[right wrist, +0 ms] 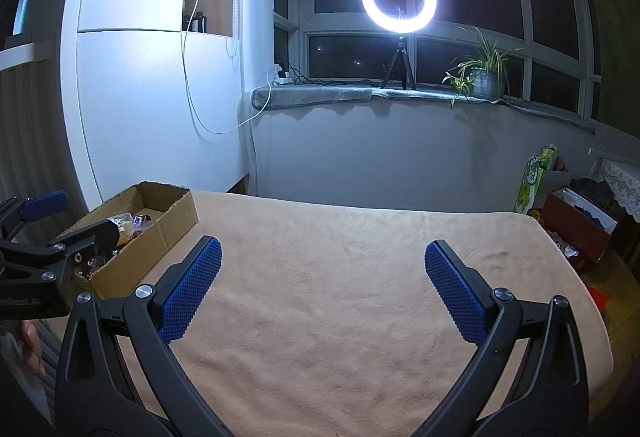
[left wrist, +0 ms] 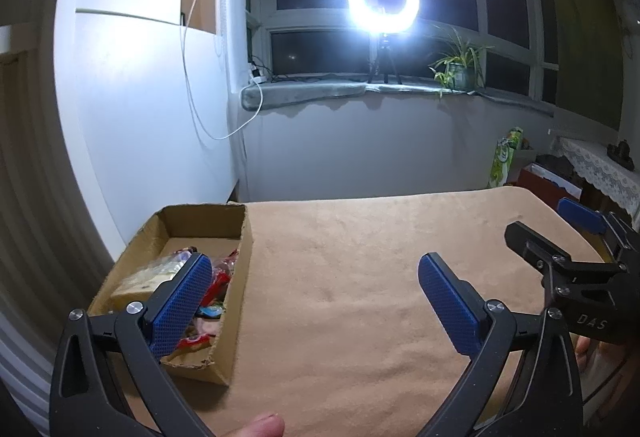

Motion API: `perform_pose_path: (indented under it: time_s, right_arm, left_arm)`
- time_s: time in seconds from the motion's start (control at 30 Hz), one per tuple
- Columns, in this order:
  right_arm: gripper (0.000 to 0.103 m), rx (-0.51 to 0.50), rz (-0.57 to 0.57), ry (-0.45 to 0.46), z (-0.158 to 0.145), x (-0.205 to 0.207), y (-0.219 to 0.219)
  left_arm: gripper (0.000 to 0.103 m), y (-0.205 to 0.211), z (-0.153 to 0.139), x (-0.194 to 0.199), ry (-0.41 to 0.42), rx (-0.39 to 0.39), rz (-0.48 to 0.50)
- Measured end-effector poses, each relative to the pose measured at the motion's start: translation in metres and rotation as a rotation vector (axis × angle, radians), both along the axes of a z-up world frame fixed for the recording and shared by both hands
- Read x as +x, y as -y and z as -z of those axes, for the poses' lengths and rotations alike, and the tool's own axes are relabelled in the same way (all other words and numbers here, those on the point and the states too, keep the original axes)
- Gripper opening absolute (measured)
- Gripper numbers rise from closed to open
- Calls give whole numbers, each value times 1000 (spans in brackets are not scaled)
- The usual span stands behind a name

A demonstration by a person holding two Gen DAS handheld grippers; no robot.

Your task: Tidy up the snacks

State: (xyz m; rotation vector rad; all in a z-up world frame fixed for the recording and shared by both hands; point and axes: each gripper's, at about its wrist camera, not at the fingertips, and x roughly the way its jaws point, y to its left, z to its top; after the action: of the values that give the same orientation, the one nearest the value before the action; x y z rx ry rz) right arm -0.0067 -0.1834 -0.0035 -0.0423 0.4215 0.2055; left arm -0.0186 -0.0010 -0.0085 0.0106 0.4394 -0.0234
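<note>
So in the left wrist view, the left tool (left wrist: pixel 316 301) sits in the lower middle of the frame with its blue pads spread wide and nothing between them, just bare tan cloth on the surface (left wrist: pixel 360 277) behind. The cardboard box (left wrist: pixel 236 301) is at lower left, right by the left pad, and the snacks (left wrist: pixel 216 277) are piled inside it: crinkly red wrappers and a paler yellowish packet toward the back. I can't make out any labels. My guess is these are light, soft, slippery film packs that crumple and slide, and anything crisp inside would crush, so I'd pinch a sealed end seam or a flat edge instead of squeezing the puffy middle. The box itself looks like thin, floppy card with a torn near corner, so probably better gripped on a side wall than by that ragged bit. The right tool (left wrist: pixel 580 233) pokes in at the right edge, and there's a fingertip at the bottom. In the right wrist view, the right tool (right wrist: pixel 322 289) fills the lower frame, pads also spread apart and empty over the cloth. The box is now at middle left with the wrappers just visible over its rim, well apart from this tool, and the left tool is partly in front of it. No loose snacks anywhere on the cloth, so it looks like everything's already in the box.
</note>
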Motion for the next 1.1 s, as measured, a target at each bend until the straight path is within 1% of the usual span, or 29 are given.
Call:
perform_pose_path:
  time_s: [0.1,0.2,0.27,0.37,0.43,0.53,0.67,0.83,1.0,1.07,1.1]
  right_arm:
    - [103,1,-1,-4,1,0,1]
    - [103,0,-2,-7,3,1,2]
    - [103,-1,-3,-9,5,2,4]
    - [103,-1,-3,-11,6,4,4]
    - [103,-2,-5,-14,7,4,4]
    - [103,-4,-6,-16,8,6,4]
    - [103,-6,-7,-18,9,6,4]
    - [103,-9,-11,-20,10,6,4]
    - [103,-9,-11,-20,10,6,3]
    - [103,-10,-11,-22,12,6,3]
    - [103,-11,-11,-23,12,6,3]
  left_arm:
    - [103,0,2,1,-14,-7,-7]
    - [103,-2,2,-1,-23,-44,3]
    - [103,-2,2,-3,-21,-63,28]
    - [103,-2,0,-6,-16,-66,42]
    - [103,-2,0,-6,-16,-57,32]
    - [103,-5,1,-5,-23,-67,13]
    - [103,-9,2,-3,-25,-50,-16]
    - [103,-12,2,-2,-27,-26,-27]
    - [103,-15,3,-1,-29,-22,-32]
    - [103,-15,2,-3,-27,-2,-75]
    - [103,-16,2,-2,-30,1,-80]
